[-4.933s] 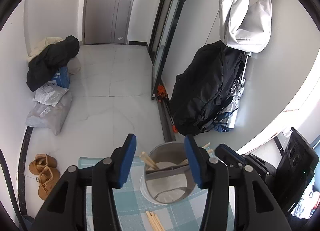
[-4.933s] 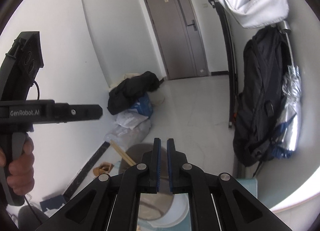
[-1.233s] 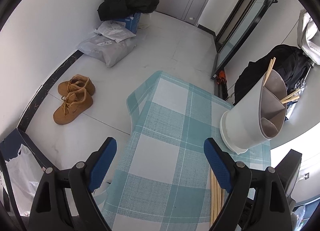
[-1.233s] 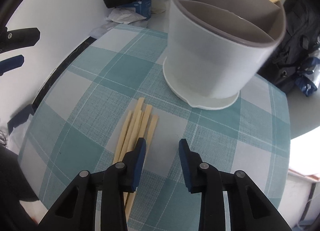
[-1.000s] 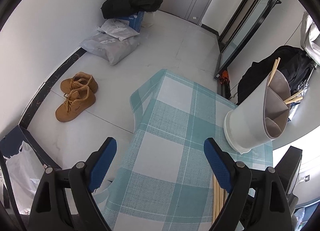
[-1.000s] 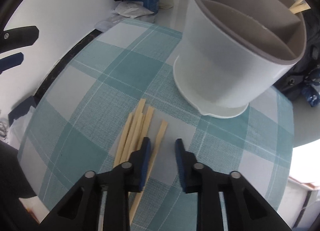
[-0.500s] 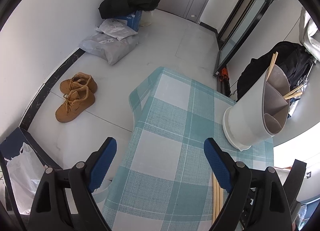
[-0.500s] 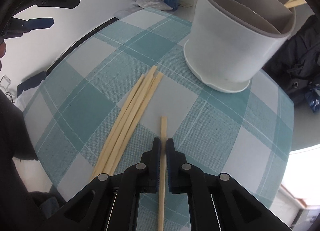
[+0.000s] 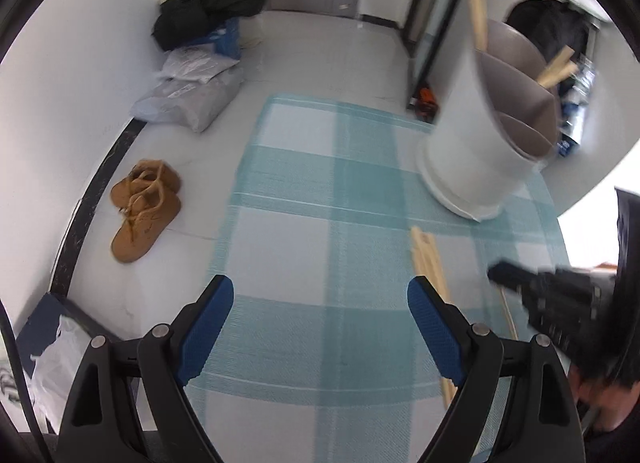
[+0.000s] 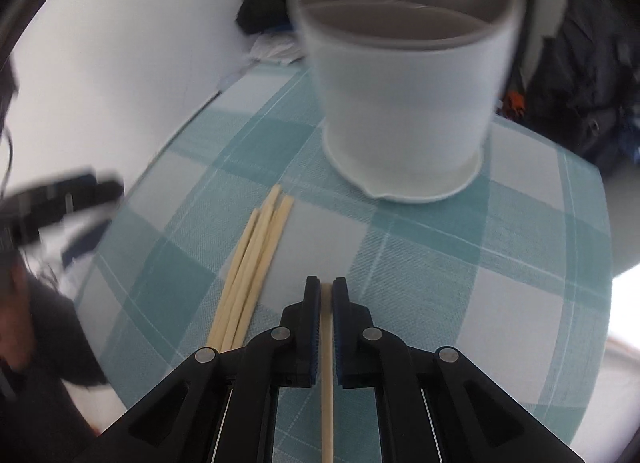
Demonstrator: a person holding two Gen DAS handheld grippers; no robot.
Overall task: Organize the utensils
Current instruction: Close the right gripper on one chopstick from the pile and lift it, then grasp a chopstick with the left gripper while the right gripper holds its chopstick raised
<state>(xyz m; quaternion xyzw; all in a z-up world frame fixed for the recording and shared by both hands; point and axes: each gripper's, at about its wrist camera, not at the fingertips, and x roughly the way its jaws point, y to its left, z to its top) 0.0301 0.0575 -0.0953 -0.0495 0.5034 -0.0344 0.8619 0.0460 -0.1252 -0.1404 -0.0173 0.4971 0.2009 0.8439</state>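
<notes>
My right gripper (image 10: 327, 290) is shut on one pale wooden chopstick (image 10: 327, 391), which runs back between the pads toward the camera. Left of it several more chopsticks (image 10: 256, 263) lie bundled on the teal checked tablecloth (image 10: 520, 263). Straight ahead stands the white utensil holder (image 10: 404, 103) with grey dividers. In the left wrist view the same holder (image 9: 480, 143) stands at the far right with chopsticks sticking out of two compartments. My left gripper (image 9: 320, 315) hangs open over the cloth with nothing between its blue pads. The right gripper (image 9: 552, 303) shows blurred at the right beside the chopstick bundle (image 9: 430, 263).
Off the table's left edge lies a white floor with brown shoes (image 9: 142, 211), grey parcels (image 9: 192, 91) and a dark jacket heap (image 9: 208, 7). A black backpack (image 10: 580, 75) hangs behind the holder. A plastic bag (image 9: 52, 375) sits at the lower left.
My right gripper closed on a single chopstick and carried it up and toward the holder. The left gripper swung right over the cloth, bringing the chopstick bundle and the right gripper into its view.
</notes>
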